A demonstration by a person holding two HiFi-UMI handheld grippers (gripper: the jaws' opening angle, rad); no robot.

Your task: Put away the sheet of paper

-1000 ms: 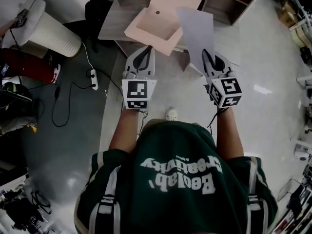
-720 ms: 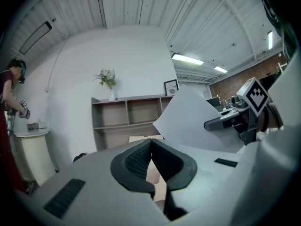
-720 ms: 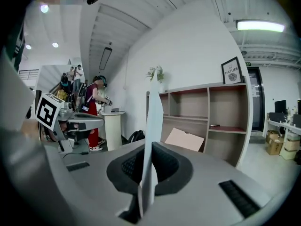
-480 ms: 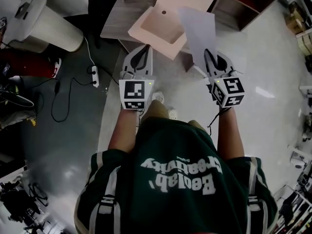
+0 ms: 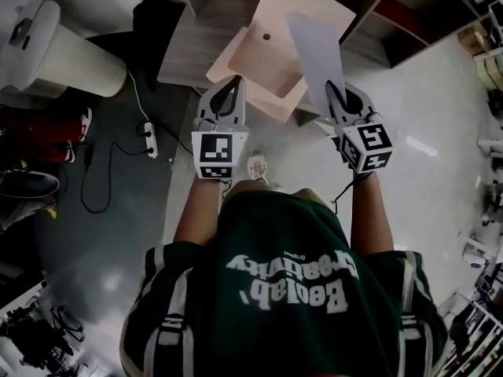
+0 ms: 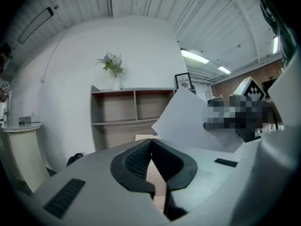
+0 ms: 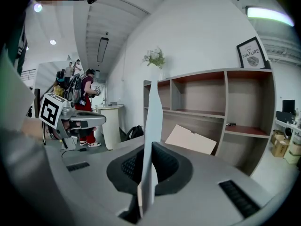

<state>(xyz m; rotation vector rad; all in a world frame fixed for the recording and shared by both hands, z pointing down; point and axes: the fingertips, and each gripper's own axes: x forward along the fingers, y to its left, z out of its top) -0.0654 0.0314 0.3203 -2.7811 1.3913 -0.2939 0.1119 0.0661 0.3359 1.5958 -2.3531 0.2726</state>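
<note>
- The right gripper point(image 5: 336, 94) and the left gripper point(image 5: 228, 91) have come forward together. The grey open shelf unit point(image 7: 225, 107) and the pale pink flat board point(image 5: 271, 53) leaning on it now lie closer.
- The right fingers are clamped on the bottom edge of the white sheet of paper point(image 5: 318, 53), which stands upright.
- The left fingers are pressed together, empty.
- The carry looks nearly over; placing the sheet remains.

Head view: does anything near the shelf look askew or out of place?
A beige board leans tilted against the wooden shelf rather than sitting in a compartment. The sheet of paper in the right tool looks flat and undamaged.
</note>
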